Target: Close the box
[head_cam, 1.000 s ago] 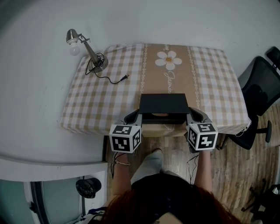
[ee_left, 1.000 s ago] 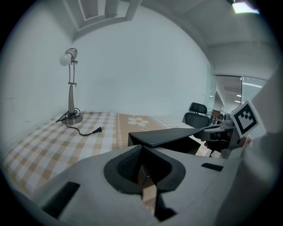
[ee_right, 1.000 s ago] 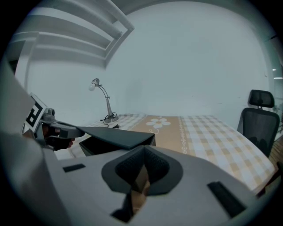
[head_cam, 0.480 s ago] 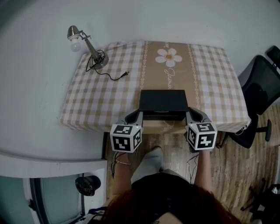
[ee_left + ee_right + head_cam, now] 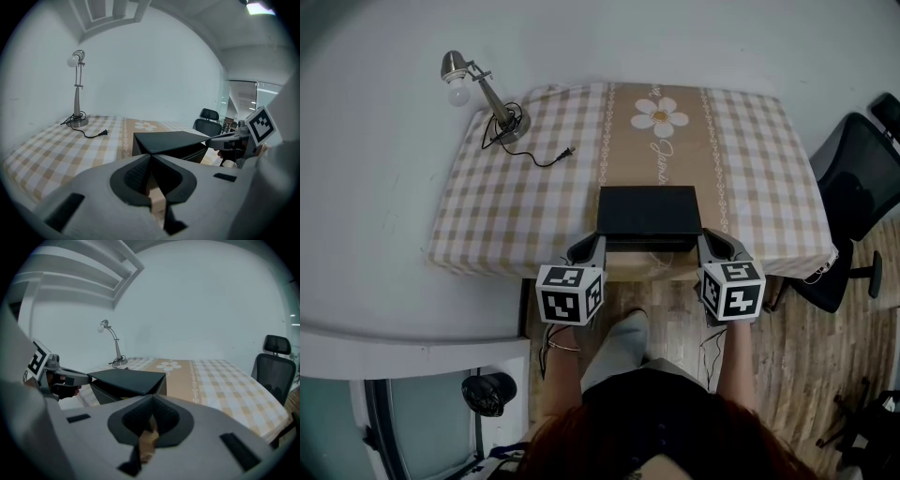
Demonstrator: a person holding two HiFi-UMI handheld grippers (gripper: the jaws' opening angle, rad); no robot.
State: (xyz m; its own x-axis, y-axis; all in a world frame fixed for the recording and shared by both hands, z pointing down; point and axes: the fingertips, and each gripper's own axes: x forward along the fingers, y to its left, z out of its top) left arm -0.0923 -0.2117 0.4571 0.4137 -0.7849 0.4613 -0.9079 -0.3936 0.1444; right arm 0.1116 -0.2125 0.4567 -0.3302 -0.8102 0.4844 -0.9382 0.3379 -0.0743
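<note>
A black box (image 5: pixel 649 216) sits at the near edge of the checked tablecloth (image 5: pixel 516 206). Its lid (image 5: pixel 171 139) lies almost flat, with a thin gap still showing under its front edge (image 5: pixel 105 392). My left gripper (image 5: pixel 598 243) is at the lid's front left corner and my right gripper (image 5: pixel 704 240) at the front right corner. In the left gripper view the left gripper (image 5: pixel 150 155) has its jaws shut with the lid corner right at their tip. The right gripper (image 5: pixel 152 397) looks the same. Nothing shows between either pair of jaws.
A desk lamp (image 5: pixel 483 89) stands at the table's far left corner, its cord and plug (image 5: pixel 567 153) trailing toward the middle. A black office chair (image 5: pixel 862 187) stands off the table's right side. A white wall runs behind the table.
The lid has come down from a raised tilt to nearly flat on the box. Both grippers stayed at its front corners and sank slightly with it.
</note>
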